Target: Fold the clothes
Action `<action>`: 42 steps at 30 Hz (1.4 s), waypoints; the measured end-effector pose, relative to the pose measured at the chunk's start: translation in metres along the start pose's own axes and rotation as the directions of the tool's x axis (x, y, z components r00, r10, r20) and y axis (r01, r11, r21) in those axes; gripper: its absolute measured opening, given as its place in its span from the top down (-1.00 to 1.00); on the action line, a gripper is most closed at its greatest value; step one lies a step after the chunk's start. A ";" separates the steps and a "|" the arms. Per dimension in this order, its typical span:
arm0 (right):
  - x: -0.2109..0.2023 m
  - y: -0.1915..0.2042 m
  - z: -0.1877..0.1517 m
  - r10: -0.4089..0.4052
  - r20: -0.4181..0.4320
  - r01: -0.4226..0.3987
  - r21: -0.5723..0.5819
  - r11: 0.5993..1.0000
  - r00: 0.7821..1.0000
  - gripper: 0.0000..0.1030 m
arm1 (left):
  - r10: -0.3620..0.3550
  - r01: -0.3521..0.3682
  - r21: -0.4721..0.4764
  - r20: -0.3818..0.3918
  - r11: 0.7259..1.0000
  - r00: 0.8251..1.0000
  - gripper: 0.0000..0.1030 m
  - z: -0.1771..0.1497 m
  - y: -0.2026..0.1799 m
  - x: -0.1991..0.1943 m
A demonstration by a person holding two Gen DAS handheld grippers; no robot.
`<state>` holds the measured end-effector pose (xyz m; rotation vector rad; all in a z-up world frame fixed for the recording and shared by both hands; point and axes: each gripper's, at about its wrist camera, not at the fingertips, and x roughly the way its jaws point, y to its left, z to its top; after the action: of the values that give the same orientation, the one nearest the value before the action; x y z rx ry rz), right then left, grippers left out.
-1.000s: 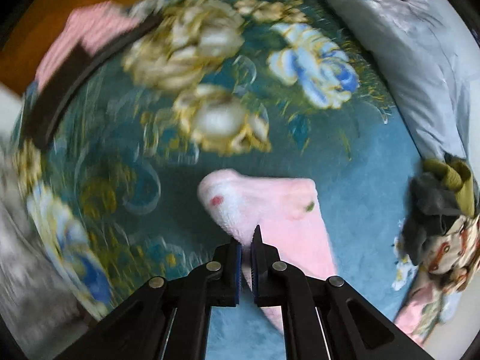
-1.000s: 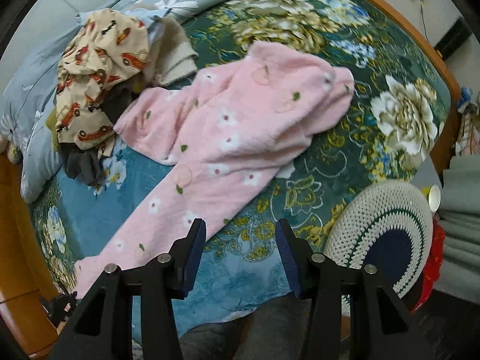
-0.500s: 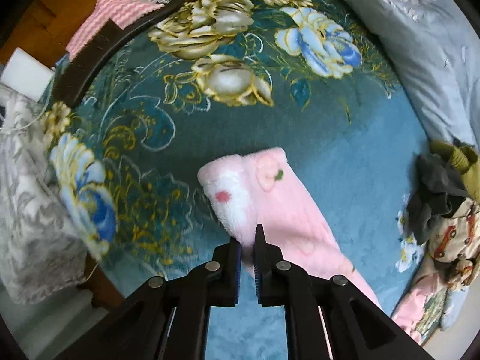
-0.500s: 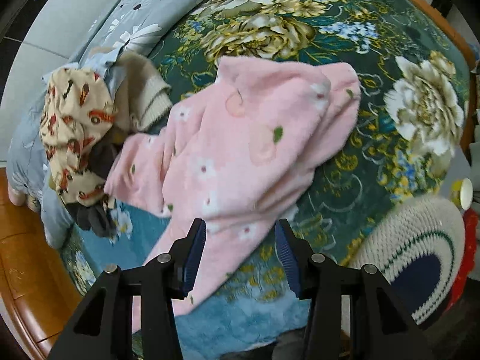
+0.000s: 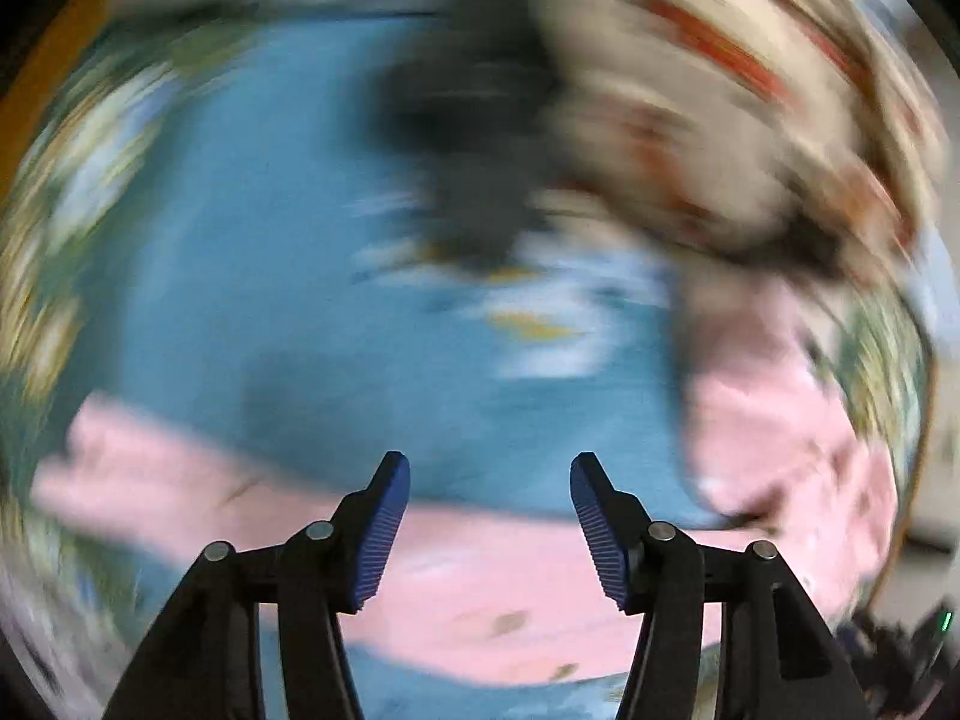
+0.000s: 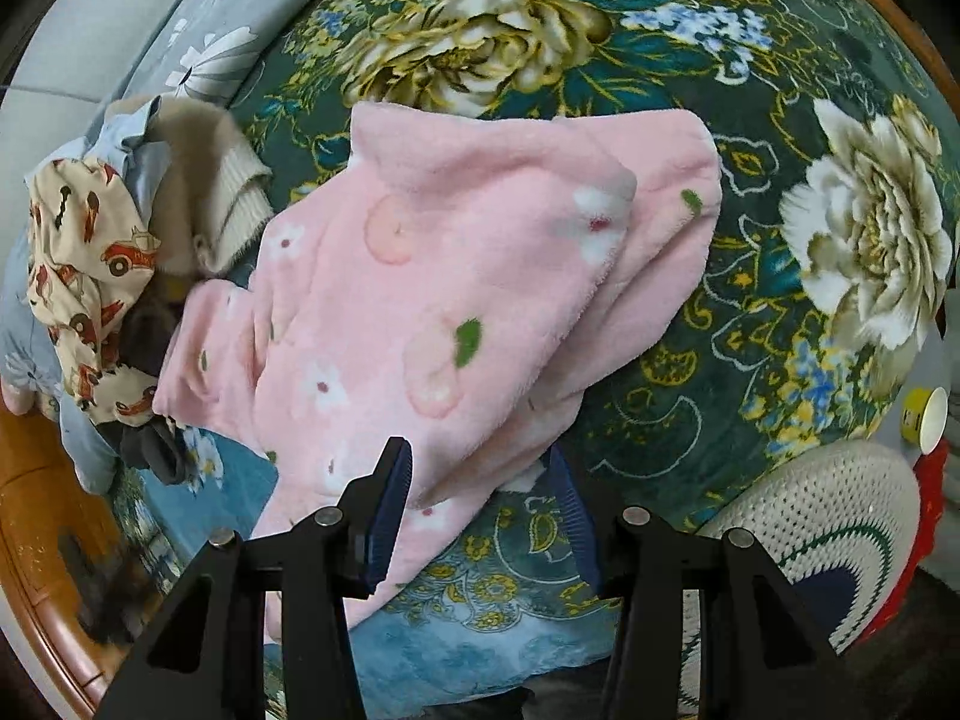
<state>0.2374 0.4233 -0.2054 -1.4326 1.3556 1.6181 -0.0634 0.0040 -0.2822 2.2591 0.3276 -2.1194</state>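
Both hand-held grippers are spread wide, holding nothing. Left hand-held gripper (image 5: 489,510) hangs over a heavily blurred bed, a pink leg of the pyjamas (image 5: 480,594) stretched beneath its blue pads. Right hand-held gripper (image 6: 480,510) has its pads either side of the hem of the pink pyjamas (image 6: 432,300), which lie rumpled on the floral blanket (image 6: 780,90). A clothes pile (image 6: 102,276) sits beside them, touching their left edge.

pink floral fleece garment (image 6: 456,276) | teal-gold floral blanket (image 6: 750,276) | blue fingers (image 6: 390,510)
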 end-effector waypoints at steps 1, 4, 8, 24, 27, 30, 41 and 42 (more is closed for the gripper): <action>-0.001 -0.001 0.000 -0.003 0.000 0.003 -0.005 1.000 1.000 0.04 | -0.011 0.011 0.057 -0.008 0.998 1.000 -0.24 0.010 -0.024 0.009; -0.003 -0.009 -0.004 -0.014 0.000 0.014 0.004 1.000 1.000 0.04 | -0.001 0.007 0.179 -0.033 0.984 0.999 -0.29 0.036 -0.082 0.039; -0.003 -0.025 -0.012 -0.041 -0.012 0.041 0.050 0.998 0.999 0.04 | 0.026 -0.011 0.193 -0.079 0.981 0.997 -0.29 0.060 -0.114 0.072; -0.002 0.034 -0.016 -0.063 -0.011 0.062 -0.019 0.998 0.998 0.04 | -0.174 0.164 0.078 0.140 0.983 0.975 0.83 0.052 -0.009 -0.040; -0.002 0.050 -0.020 -0.062 -0.002 0.061 -0.059 0.996 0.998 0.04 | -0.119 0.119 0.016 0.256 0.993 0.959 0.83 0.043 0.058 -0.089; 0.001 0.059 -0.028 -0.058 -0.006 0.058 -0.076 0.995 0.998 0.04 | 0.003 0.040 -0.110 0.362 0.993 0.932 0.83 0.034 0.141 -0.135; 0.018 0.050 -0.038 -0.049 -0.005 0.049 -0.036 0.998 0.999 0.04 | 0.191 -0.028 -0.516 0.265 0.856 0.945 0.83 0.011 0.306 -0.133; 0.018 0.045 -0.034 -0.047 0.004 0.047 -0.022 0.999 0.999 0.04 | 0.196 -0.036 -0.514 0.260 0.857 0.945 0.83 0.012 0.304 -0.130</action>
<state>0.2045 0.3741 -0.2052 -1.4630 1.2960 1.6092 -0.0305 -0.3128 -0.1918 1.5945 0.6256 -1.9794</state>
